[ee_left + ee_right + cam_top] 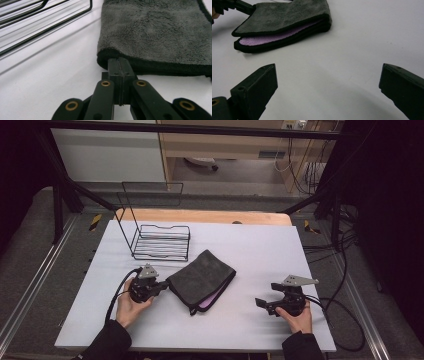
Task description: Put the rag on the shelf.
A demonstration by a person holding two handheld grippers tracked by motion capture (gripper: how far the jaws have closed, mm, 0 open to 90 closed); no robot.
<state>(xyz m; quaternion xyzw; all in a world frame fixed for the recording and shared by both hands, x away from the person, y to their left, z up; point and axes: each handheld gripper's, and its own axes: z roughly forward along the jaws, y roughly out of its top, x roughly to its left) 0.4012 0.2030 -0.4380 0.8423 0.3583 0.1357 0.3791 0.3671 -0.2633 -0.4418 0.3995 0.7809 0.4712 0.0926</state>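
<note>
Both differ: left gripper [119,65] pinches the folded towel's [160,32] corner, right gripper [328,82] gapes wide.

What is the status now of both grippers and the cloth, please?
Left gripper shut on folded grey cloth, at its corner. Right gripper open, apart from cloth, above bare table. Wire rack behind the cloth, not touching.

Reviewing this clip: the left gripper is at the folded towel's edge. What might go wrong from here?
1. The left gripper is shut on only the hem at a corner of the folded towel; a pull may peel off the top layer and unfold it.
2. The right gripper hangs open, apart from the towel, so the far side is unsupported and may drag across the table.
3. The wire rack stands close behind; a lifted towel might snag it.
</note>
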